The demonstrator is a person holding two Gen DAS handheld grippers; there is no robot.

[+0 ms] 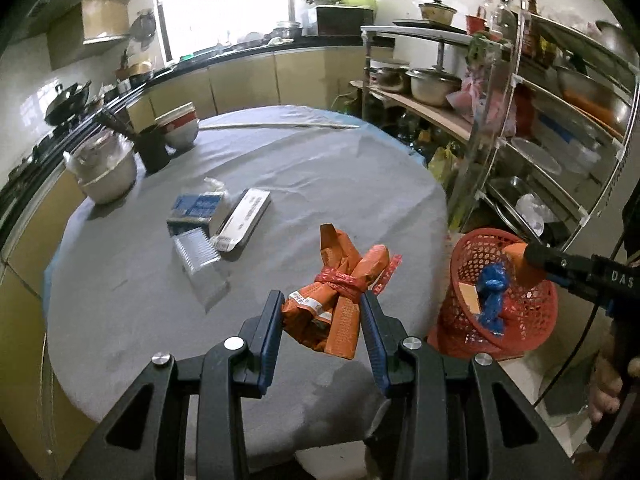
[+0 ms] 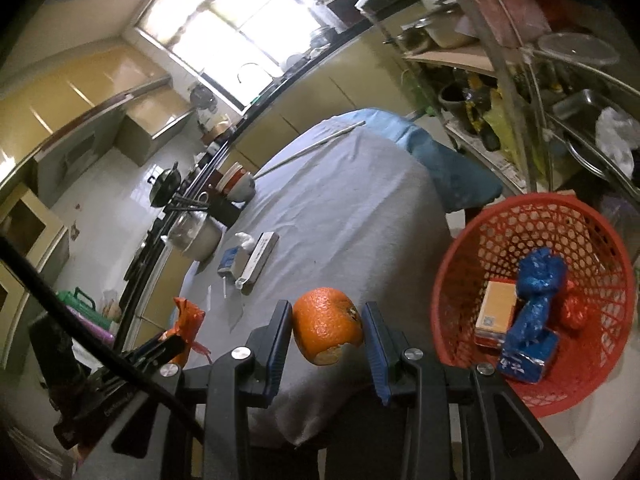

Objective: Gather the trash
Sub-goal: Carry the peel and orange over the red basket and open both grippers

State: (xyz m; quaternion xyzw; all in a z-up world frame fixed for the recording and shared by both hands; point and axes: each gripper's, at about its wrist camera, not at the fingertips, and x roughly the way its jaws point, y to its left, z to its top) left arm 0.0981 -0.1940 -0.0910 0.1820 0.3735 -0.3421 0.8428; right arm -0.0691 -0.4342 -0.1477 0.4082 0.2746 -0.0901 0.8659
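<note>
Two handheld grippers carry trash above a cloth-covered counter [image 1: 320, 168] in a cluttered kitchen. The left gripper [image 1: 323, 312] has its fingers [image 1: 270, 332] pinching an orange wrapper bundle [image 1: 340, 296], knotted with a red band, held clear of the grey cloth near the counter's near edge. The right gripper [image 2: 327, 332] has its fingers [image 2: 374, 344] clamped on an orange peel [image 2: 327, 326] (rind rough, one edge torn), also off the cloth, just left of a red mesh basket [image 2: 472, 240].

The basket stands on the floor beside the counter, in front of a metal rack [image 1: 560, 152] of pots and pans. Inside it lie a blue bag [image 2: 534, 308], a small carton [image 2: 496, 312] and a red scrap [image 2: 574, 310]. In the left wrist view the right gripper reaches in from the right edge, its orange load showing over the basket's rim.

Still on the counter: a blue box [image 1: 196, 210], a long white box [image 1: 244, 222] touching it, and a clear ridged tray [image 1: 198, 254] just in front. At the far left edge sit a steel pot [image 1: 106, 168], a black holder [image 1: 154, 148] of chopsticks and stacked bowls [image 1: 180, 124]
</note>
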